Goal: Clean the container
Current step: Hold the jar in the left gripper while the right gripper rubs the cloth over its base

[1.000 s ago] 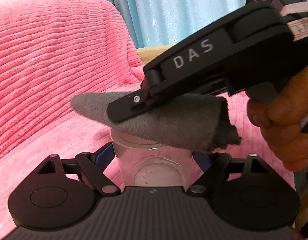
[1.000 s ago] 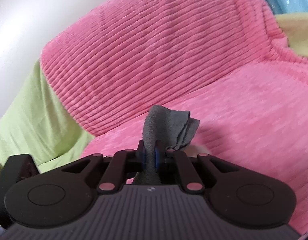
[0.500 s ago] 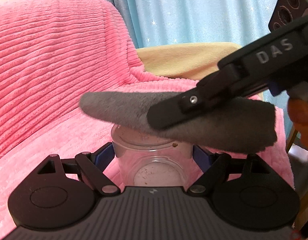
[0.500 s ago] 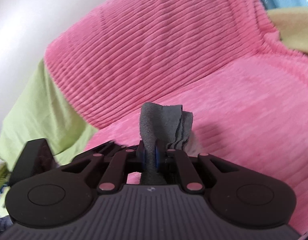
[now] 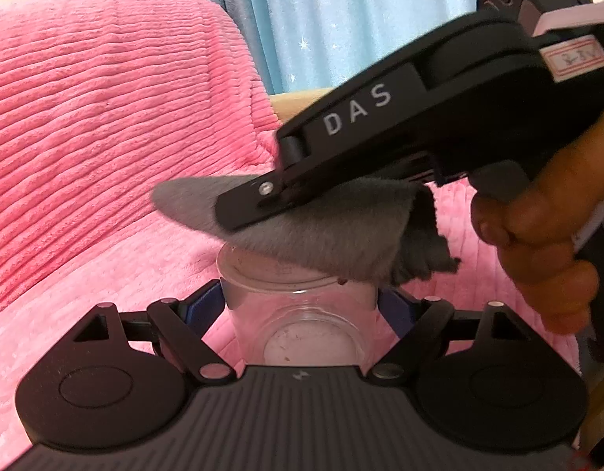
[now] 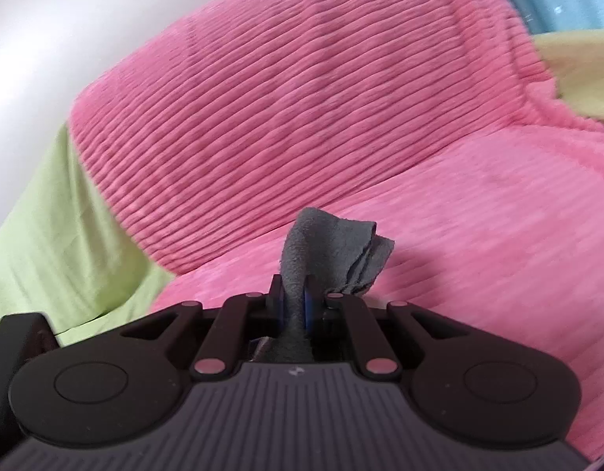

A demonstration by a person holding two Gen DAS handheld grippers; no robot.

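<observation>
My left gripper (image 5: 302, 306) is shut on a clear plastic container (image 5: 302, 314) with brown specks on its bottom, held upright with its mouth facing away. My right gripper (image 5: 239, 212) reaches in from the right in the left wrist view, shut on a folded grey cloth (image 5: 325, 231) that lies across the container's rim. In the right wrist view the right gripper (image 6: 293, 298) pinches the same grey cloth (image 6: 329, 247), which sticks up between the fingers. The container is hidden in that view.
A pink ribbed blanket (image 5: 105, 137) covers the sofa seat and back behind the container. A light green cover (image 6: 58, 227) lies at the sofa's left. Blue curtains (image 5: 341, 19) hang behind. A yellow cushion (image 6: 577, 66) sits at the far right.
The right gripper with the cloth drew back to the right half a second ago, then came back left and down over the container's rim. The left gripper stayed still.
</observation>
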